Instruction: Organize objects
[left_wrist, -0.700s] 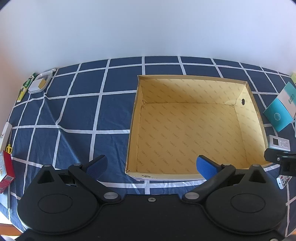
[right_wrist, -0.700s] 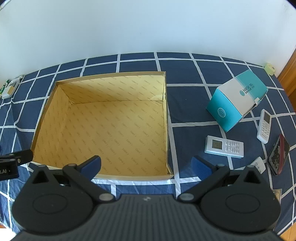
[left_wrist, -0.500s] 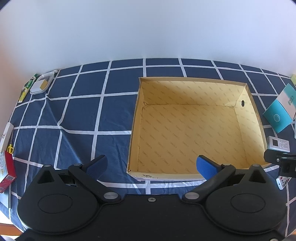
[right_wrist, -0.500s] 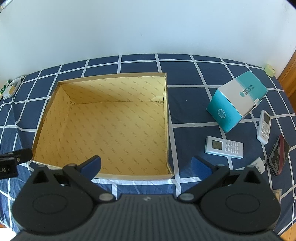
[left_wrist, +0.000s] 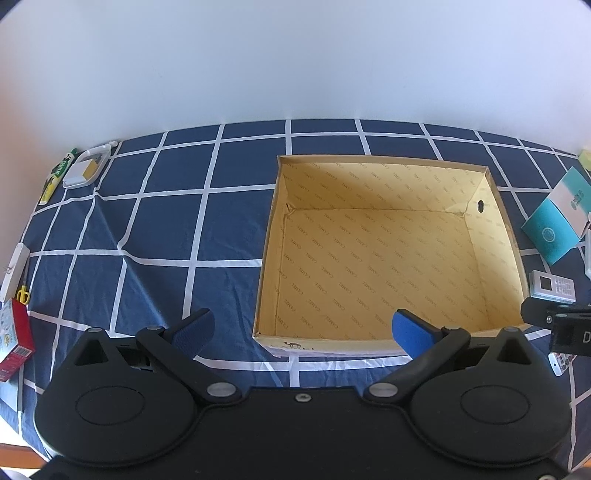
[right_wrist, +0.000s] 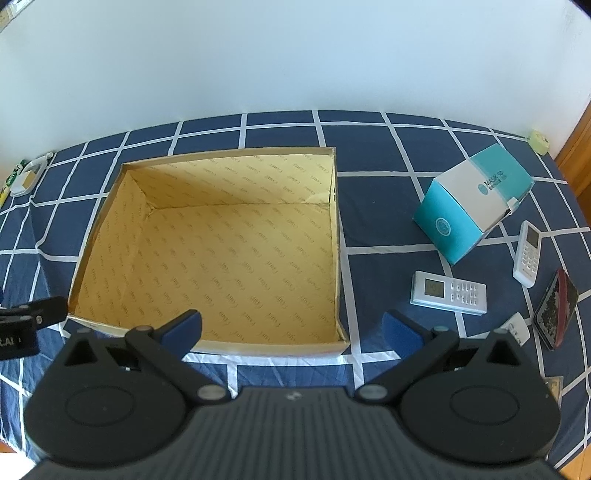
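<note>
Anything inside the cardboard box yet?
No. The cardboard box shows only its bare printed yellow lining, floor and walls. The strip of floor behind its near wall is hidden, partly by the open right tongs.

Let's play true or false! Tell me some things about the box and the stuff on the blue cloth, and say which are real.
1. The box has nothing in it. True.
2. The right tool holds a remote. False: it is open and holds nothing.
3. Two remotes lie right of the box. True.
4. The teal carton sits inside the box. False: it sits on the cloth.
5. The left tool is open. True.
</note>
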